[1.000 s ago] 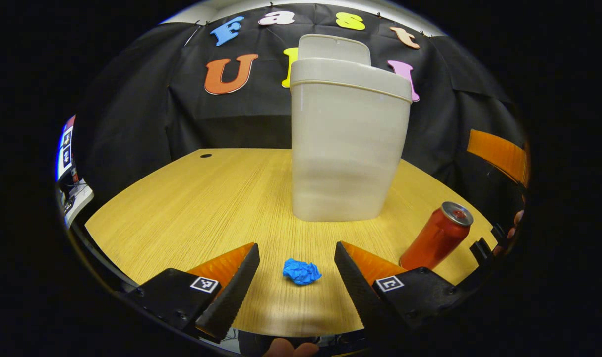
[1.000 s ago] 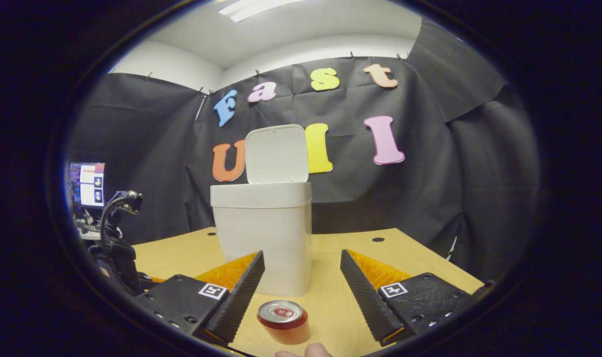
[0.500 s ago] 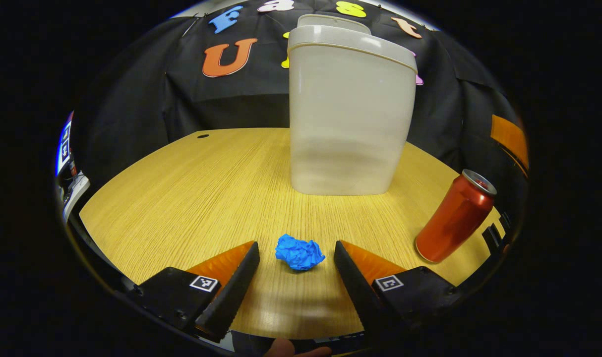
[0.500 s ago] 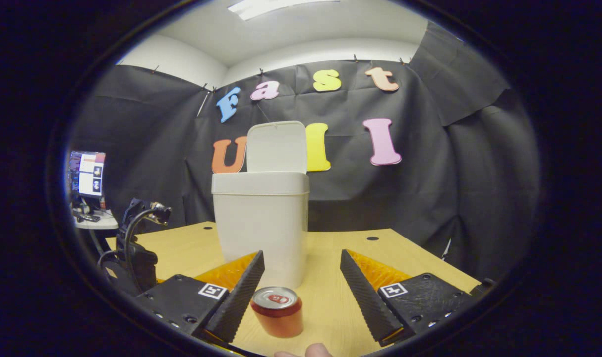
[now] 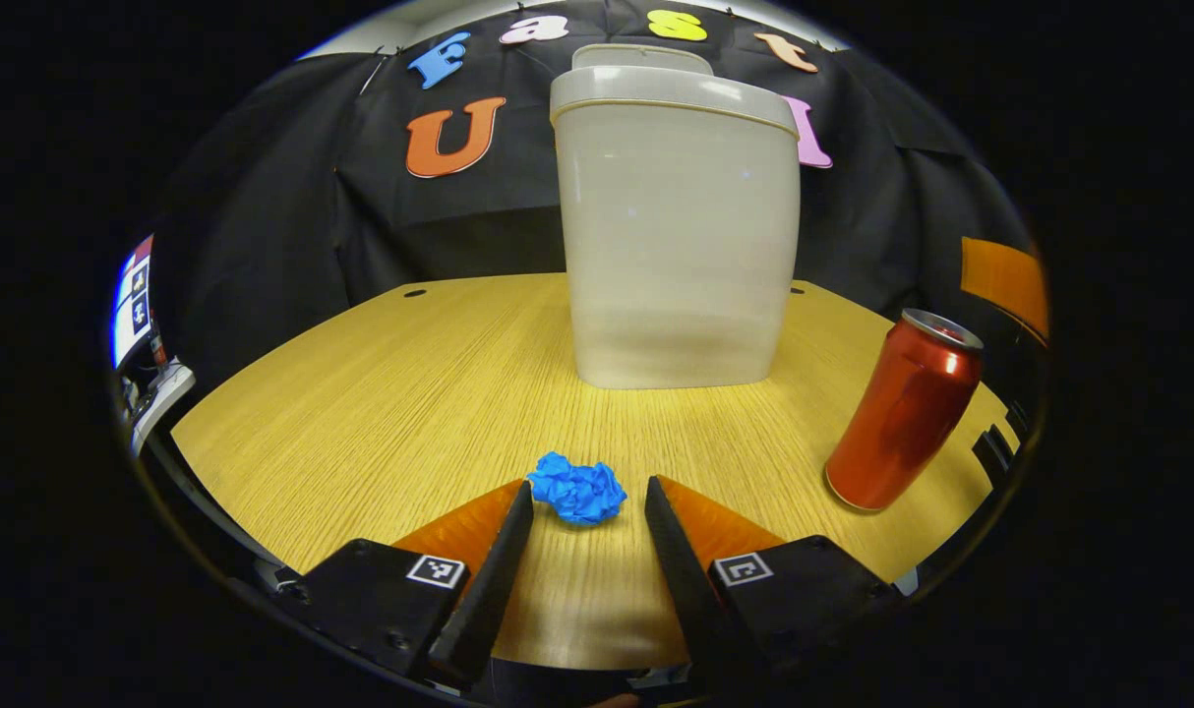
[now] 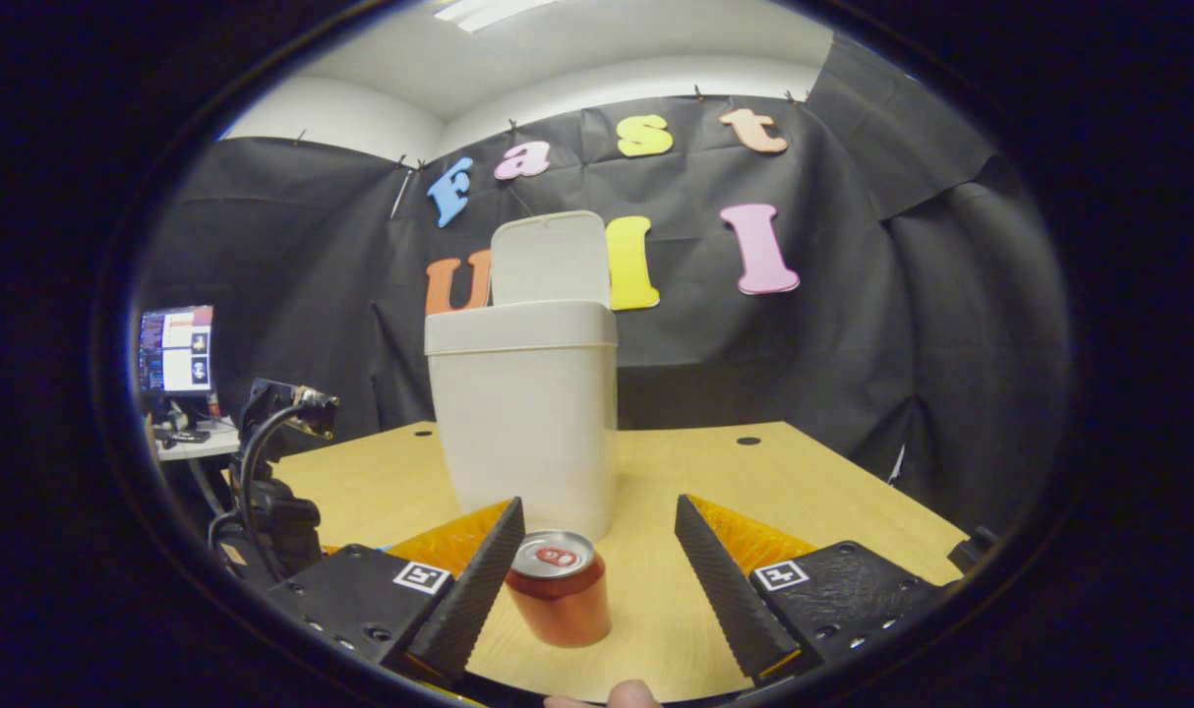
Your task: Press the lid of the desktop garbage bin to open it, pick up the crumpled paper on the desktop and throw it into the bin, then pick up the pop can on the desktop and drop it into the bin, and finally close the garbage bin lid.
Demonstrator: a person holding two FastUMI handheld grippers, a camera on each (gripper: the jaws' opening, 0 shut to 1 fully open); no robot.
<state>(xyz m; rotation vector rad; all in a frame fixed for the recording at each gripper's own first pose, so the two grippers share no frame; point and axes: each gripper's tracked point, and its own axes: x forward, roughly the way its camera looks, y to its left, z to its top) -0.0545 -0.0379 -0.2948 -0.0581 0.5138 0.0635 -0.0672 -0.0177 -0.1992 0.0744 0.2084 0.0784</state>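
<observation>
The white bin (image 5: 678, 226) stands on the wooden desk (image 5: 381, 393) with its lid (image 6: 548, 260) raised upright. A crumpled blue paper (image 5: 577, 490) lies on the desk just ahead of my left gripper (image 5: 585, 497), between the fingertips, and the jaws stand open without touching it. The red pop can (image 5: 904, 411) stands upright to its right. In the right gripper view the can (image 6: 559, 588) sits between the fingers of my open right gripper (image 6: 599, 513), close to the left finger. The bin (image 6: 526, 413) rises just behind it.
The left gripper's body and cable (image 6: 268, 487) show at the desk's left edge in the right gripper view. A monitor (image 6: 174, 349) sits beyond on a side table. The desk has small round holes (image 6: 747, 441) near its far edge.
My left gripper came forward and down so the blue paper now lies between its tips, and its jaws have narrowed. My right gripper edged toward the can, which shows higher between its fingers.
</observation>
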